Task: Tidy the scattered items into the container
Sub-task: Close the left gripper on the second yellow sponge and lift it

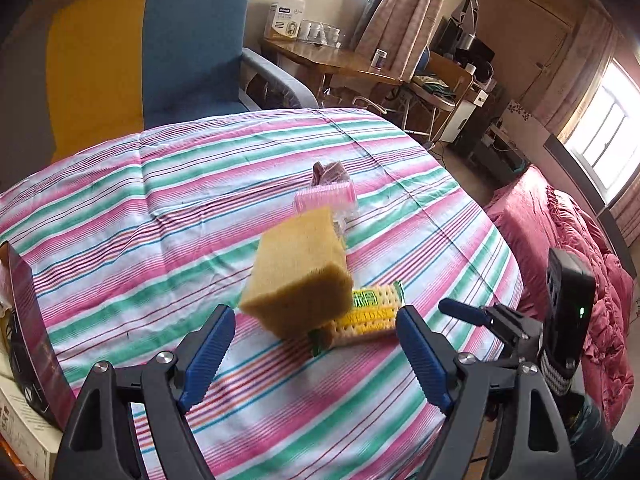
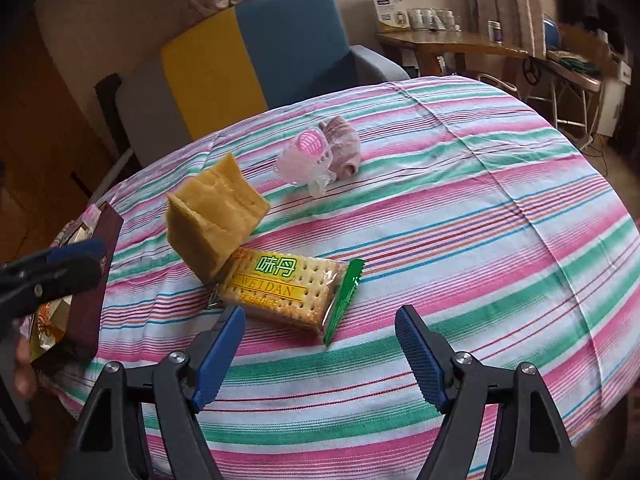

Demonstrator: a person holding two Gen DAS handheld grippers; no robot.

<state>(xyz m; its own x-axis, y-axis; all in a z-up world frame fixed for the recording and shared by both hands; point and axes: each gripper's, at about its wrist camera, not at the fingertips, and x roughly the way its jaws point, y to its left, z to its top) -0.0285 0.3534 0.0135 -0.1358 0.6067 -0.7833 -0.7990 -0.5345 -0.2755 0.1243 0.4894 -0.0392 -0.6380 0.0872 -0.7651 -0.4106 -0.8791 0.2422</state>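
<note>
Both the left tool (image 1: 316, 328) and the right tool (image 2: 320, 328) stand wide open, holding nothing. The porous yellow sponge block (image 2: 214, 226) is tilted on one corner, touching the glossy cracker packet (image 2: 286, 290) on the striped cloth worktop (image 2: 480, 220). The dark cardboard container (image 2: 86, 280) sits at the left edge.

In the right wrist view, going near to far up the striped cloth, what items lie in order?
Cracker packet with green and yellow label → tan yellow sponge block, tilted with its lower corner by the packet → pink ribbed hair roller in clear plastic → crumpled mauve cloth bundle.
</note>
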